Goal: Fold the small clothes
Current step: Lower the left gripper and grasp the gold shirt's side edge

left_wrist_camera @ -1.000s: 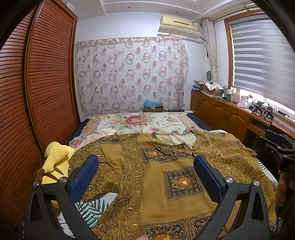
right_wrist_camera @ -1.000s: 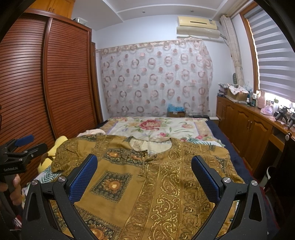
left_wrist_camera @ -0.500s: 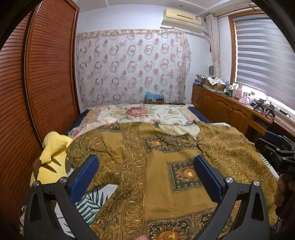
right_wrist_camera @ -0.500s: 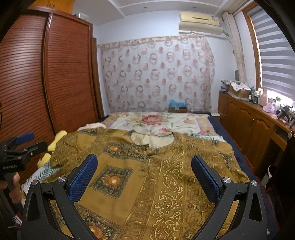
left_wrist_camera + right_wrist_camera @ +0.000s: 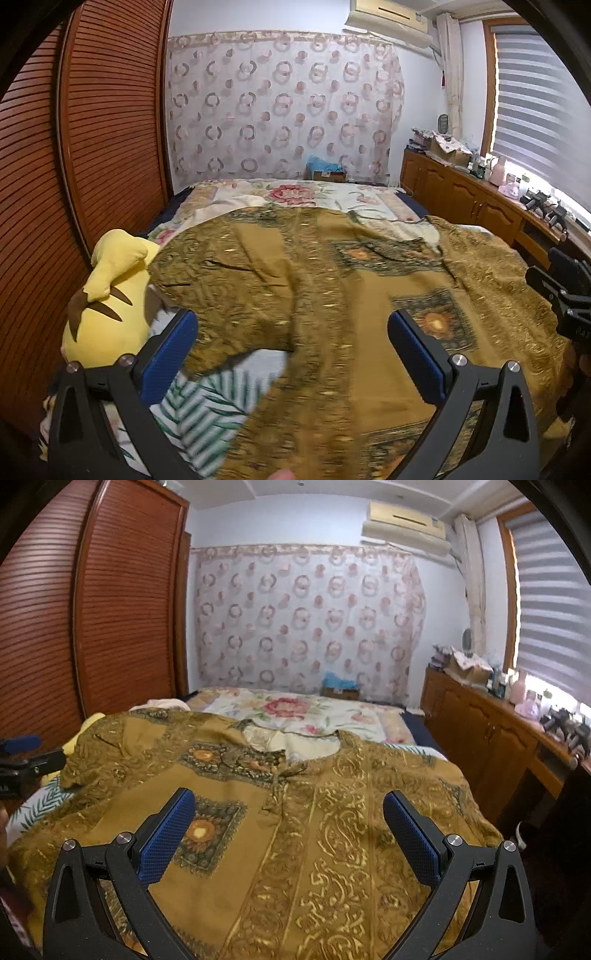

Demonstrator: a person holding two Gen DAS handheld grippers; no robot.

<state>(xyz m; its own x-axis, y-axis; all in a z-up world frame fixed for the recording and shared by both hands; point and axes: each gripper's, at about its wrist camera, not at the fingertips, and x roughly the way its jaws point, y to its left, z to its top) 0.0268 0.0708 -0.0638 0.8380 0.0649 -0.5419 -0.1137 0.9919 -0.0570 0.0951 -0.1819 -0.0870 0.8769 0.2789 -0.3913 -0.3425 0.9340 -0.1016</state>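
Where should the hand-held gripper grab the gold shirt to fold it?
Probably the left hand-held gripper should pinch the short sleeve's edge, coming in from the plush-toy side. The shirt lies flat, and that sleeve sticks out sideways.

Both grippers' jaws spread wide

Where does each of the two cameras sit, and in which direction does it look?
Left wrist: sits on the left tool, over the near left of the bed, facing its far end; its open blue fingers frame the mustard garment; the right tool shows at the right edge.
Right wrist: sits on the right tool, further right, facing the same way; open fingers over the garment; the left tool shows at the left edge.
Shared: garment, patterned curtain, wooden wardrobe.
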